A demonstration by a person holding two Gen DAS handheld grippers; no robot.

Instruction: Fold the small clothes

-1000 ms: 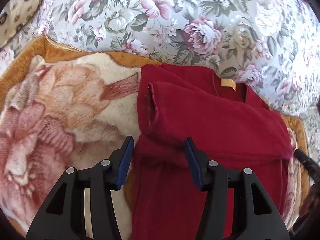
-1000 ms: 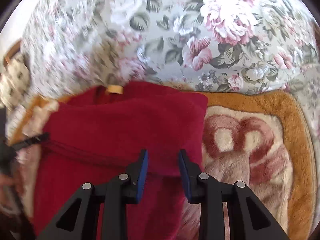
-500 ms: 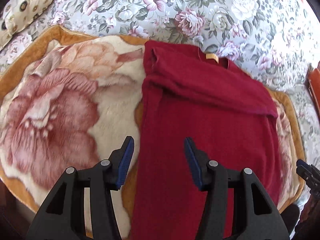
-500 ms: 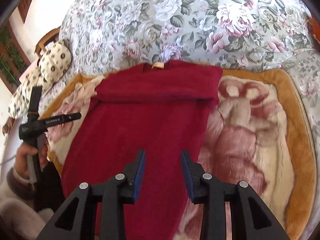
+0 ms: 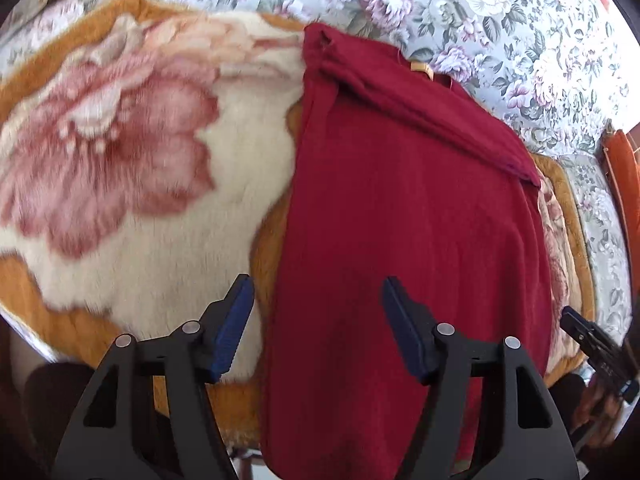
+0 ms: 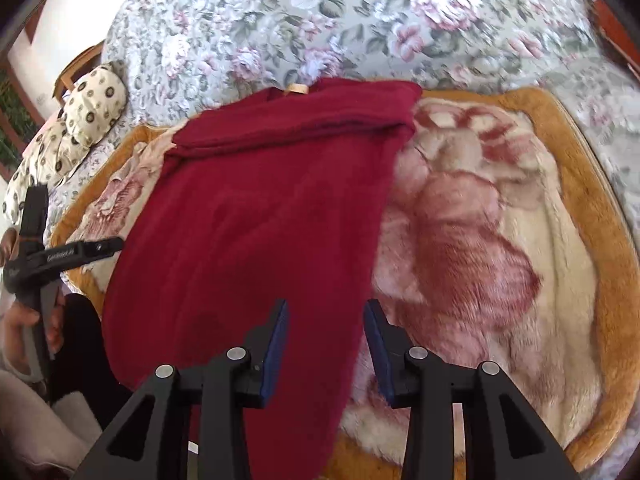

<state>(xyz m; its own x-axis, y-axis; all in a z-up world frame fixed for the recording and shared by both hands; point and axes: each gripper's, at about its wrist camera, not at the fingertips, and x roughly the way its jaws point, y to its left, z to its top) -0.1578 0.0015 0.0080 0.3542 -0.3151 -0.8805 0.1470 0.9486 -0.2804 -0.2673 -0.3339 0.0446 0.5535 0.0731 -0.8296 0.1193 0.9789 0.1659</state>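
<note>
A dark red shirt [image 5: 408, 216] lies flat on a plush flower-patterned blanket [image 5: 120, 168], its sleeves folded across the top, a tan neck label [image 5: 420, 67] at the far end and its hem hanging over the near edge. My left gripper [image 5: 316, 316] is open and empty above the shirt's lower left edge. In the right wrist view the shirt [image 6: 256, 216] fills the middle; my right gripper [image 6: 326, 336] is open and empty above its lower right edge. The left gripper's body [image 6: 48, 260] shows at the left there.
The blanket [image 6: 500, 240] has an orange border and lies on a floral bedspread [image 6: 320, 20]. A spotted pillow [image 6: 80, 116] lies far left. An orange-brown wooden piece [image 5: 624, 184] stands at the right. The right gripper's tip [image 5: 588, 340] shows at the left view's right edge.
Both grippers have pulled back from the folded sleeve area toward the shirt's hem. More of the shirt and blanket is in view. Both stay open and empty.
</note>
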